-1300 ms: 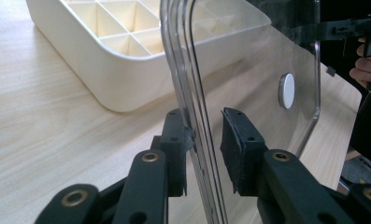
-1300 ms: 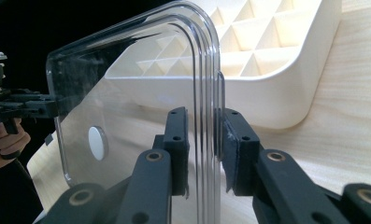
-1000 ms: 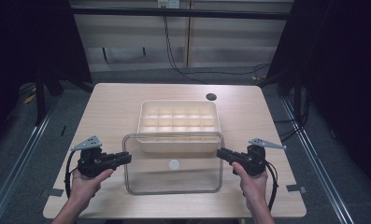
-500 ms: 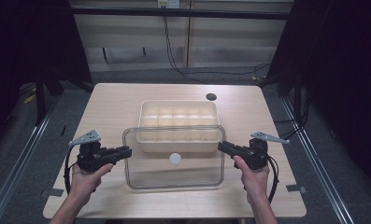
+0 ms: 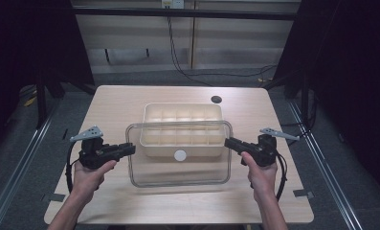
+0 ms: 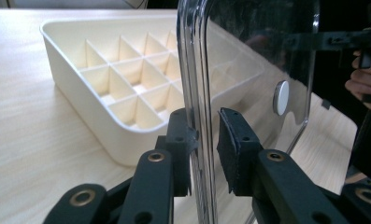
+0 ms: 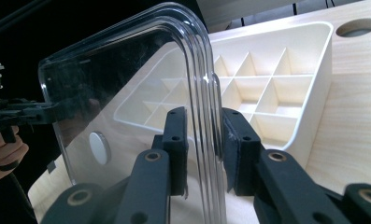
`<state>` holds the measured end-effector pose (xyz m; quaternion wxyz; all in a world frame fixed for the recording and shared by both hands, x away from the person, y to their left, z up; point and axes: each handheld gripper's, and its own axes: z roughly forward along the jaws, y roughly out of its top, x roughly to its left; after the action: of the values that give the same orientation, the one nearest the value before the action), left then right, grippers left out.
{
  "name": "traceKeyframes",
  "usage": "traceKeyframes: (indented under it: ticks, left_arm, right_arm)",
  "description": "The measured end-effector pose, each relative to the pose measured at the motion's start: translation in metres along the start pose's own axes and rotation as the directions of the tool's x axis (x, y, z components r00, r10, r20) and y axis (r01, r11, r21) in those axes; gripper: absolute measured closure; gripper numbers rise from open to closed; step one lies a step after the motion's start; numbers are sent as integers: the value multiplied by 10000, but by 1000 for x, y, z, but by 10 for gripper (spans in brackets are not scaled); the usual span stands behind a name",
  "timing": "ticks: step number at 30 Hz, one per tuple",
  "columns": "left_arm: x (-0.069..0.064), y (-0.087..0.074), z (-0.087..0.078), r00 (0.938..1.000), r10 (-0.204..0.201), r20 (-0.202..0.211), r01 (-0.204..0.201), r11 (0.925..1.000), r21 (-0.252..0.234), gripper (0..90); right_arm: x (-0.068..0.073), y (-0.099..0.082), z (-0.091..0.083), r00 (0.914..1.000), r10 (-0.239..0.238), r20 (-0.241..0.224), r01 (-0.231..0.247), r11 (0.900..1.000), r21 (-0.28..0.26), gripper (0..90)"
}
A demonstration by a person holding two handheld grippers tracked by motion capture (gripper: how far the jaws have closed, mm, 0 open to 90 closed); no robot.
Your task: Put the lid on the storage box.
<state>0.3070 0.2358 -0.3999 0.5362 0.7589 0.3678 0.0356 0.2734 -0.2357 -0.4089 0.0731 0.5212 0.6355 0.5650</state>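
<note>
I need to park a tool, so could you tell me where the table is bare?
Bare wood lies left and right of the cream divided tray and behind it, around the round hole. The middle is crowded: the clear lid hangs there.

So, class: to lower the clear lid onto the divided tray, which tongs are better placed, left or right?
Neither alone. The left tongs and right tongs each clamp opposite short edges of the clear lid, which hangs level over the tray's near side. Probably both should carry it together.

Two matte black pistol-shaped handheld grippers, left [image 5: 129, 149] and right [image 5: 229, 142], each topped by grey three-cornered plate, trailing looped black cable; brass-ringed pivot screws along jaws. Bare forearms, no sleeves.
</note>
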Motion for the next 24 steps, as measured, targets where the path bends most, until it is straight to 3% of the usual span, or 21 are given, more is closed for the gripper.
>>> traceKeyframes:
  ticks: [8, 24]
  left_arm:
    - [1, 16, 0, 9998, 163, -119, -164, 9998, -75, 749]
    - [11, 47, -1, 9994, 114, -316, -129, 9988, -477, 746]
  right_arm:
    - [0, 13, 1, 9999, -124, -19, 123, 9996, -252, 731]
    - [3, 50, 15, 9996, -276, 48, 278, 9983, -520, 728]
